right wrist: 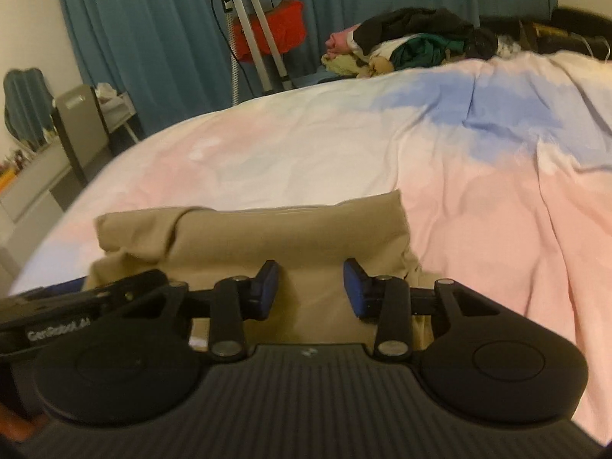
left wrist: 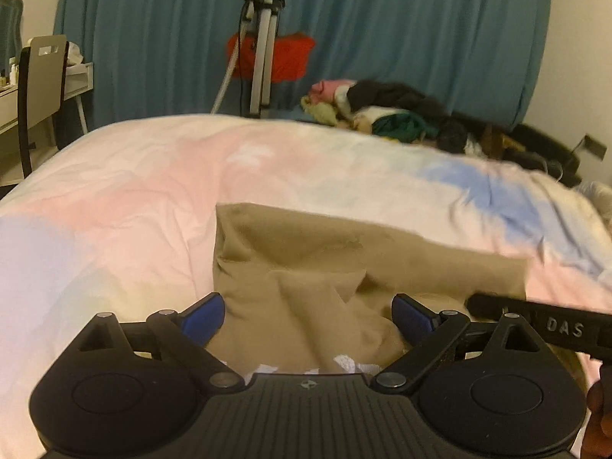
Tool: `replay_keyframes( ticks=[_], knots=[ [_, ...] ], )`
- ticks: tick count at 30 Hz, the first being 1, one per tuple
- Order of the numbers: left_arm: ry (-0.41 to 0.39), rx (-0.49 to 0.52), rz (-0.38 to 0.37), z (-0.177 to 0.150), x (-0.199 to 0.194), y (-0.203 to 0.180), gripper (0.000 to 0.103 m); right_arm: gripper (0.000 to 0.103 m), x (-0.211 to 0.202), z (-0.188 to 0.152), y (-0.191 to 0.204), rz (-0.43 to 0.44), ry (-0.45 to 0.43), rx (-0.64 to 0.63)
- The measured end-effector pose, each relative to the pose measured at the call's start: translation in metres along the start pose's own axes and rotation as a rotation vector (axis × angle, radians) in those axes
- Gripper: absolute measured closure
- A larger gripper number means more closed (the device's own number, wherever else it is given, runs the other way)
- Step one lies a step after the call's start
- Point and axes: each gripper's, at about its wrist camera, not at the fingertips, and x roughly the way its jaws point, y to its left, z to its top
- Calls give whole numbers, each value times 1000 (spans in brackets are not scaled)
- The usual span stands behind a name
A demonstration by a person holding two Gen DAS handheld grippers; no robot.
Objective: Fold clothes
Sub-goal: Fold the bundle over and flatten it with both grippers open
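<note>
A tan garment (left wrist: 306, 267) lies folded on the pastel bedspread (left wrist: 134, 199), straight ahead of both grippers and partly beneath them. The left gripper (left wrist: 309, 315) has its blue-padded jaws spread wide, with rumpled tan cloth lying between them but not pinched. Just to its right, the body of the right gripper (left wrist: 543, 321) reaches in from the side, and the white letters "DAS" can be read on it. In the right wrist view the right gripper (right wrist: 310, 290) also has its jaws apart, above a smoother stretch of the tan garment (right wrist: 248, 237); nothing is clamped. To its left the left gripper's black body (right wrist: 76, 306) shows the white wording "GenRobot", followed by characters too blurred to read. Beyond the garment, far ahead and to the right, a pile of mixed clothes (left wrist: 390, 111) sits at the far edge of the bed. Behind it hangs a teal curtain (left wrist: 382, 19), with a metal stand (left wrist: 262, 57) in front of it.
</note>
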Motion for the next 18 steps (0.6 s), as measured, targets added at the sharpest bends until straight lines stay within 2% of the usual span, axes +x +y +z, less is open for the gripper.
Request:
replay_keyframes(
  ticks=[4, 8, 11, 15, 18],
  knots=[
    [-8, 8, -22, -2, -14, -2, 8, 61, -19, -2, 7, 9, -8, -15],
    [-23, 25, -57, -17, -55, -4, 8, 61, -58, -11, 13, 37, -24, -21],
    [-15, 27, -68, -28, -74, -7, 8, 59, -76, -24, 16, 26, -1, -38],
    [61, 26, -28, -40, -58, -12, 8, 62, -66, -34, 18, -7, 34, -63],
    [61, 33, -22, -46, -61, -10, 8, 62, -57, -40, 15, -13, 50, -33]
  ],
)
